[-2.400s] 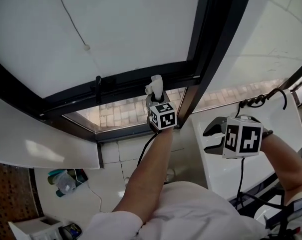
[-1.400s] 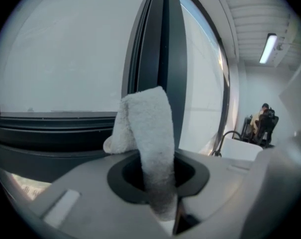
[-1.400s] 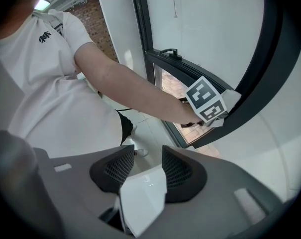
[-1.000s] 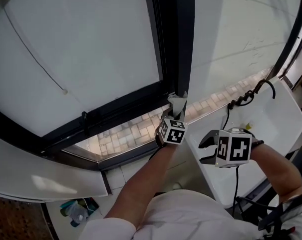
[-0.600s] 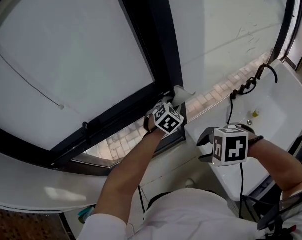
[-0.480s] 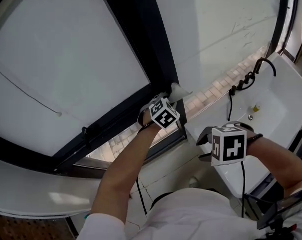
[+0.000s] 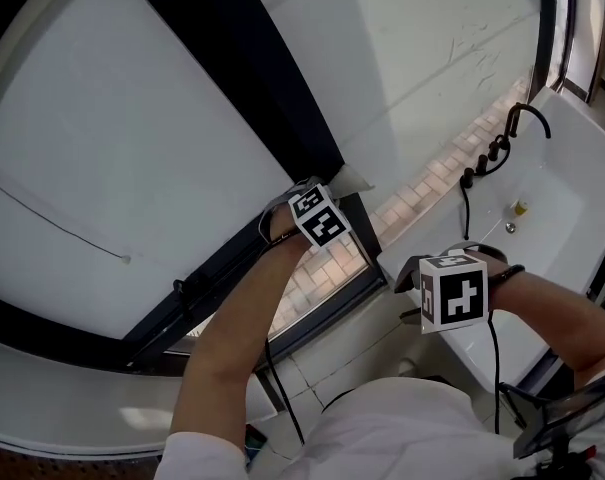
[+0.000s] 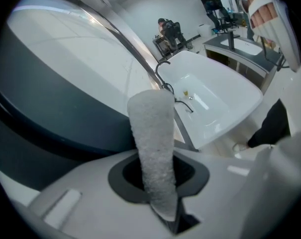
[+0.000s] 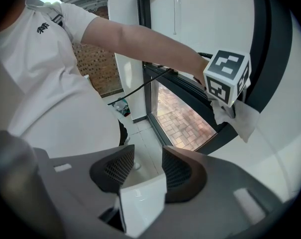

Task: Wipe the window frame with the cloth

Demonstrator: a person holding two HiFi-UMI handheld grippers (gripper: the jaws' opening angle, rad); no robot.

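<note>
A white cloth (image 7: 350, 179) is pressed against the black window frame (image 7: 252, 78) where the upright bar meets the lower rail. My left gripper (image 7: 318, 202) is shut on it. In the left gripper view the cloth (image 8: 152, 148) stands as a fluffy strip out of the closed jaws, beside the dark frame (image 8: 46, 128). My right gripper (image 7: 410, 290) hangs open and empty over the sink, apart from the window. In the right gripper view its pads (image 9: 182, 171) stand apart; the left gripper's cube (image 9: 227, 76) and the cloth (image 9: 241, 117) show against the frame.
A white sink (image 7: 542, 218) with a black tap (image 7: 507, 133) stands at the right, below the window. A black handle (image 7: 180, 290) sits on the lower rail. The left gripper's cable (image 7: 282, 388) hangs beside the person's arm. Brick paving (image 9: 182, 121) shows through the lower pane.
My left gripper has carried the cloth from the lower rail to the foot of the upright bar and a little up it. The head view has tilted. The right gripper has barely moved.
</note>
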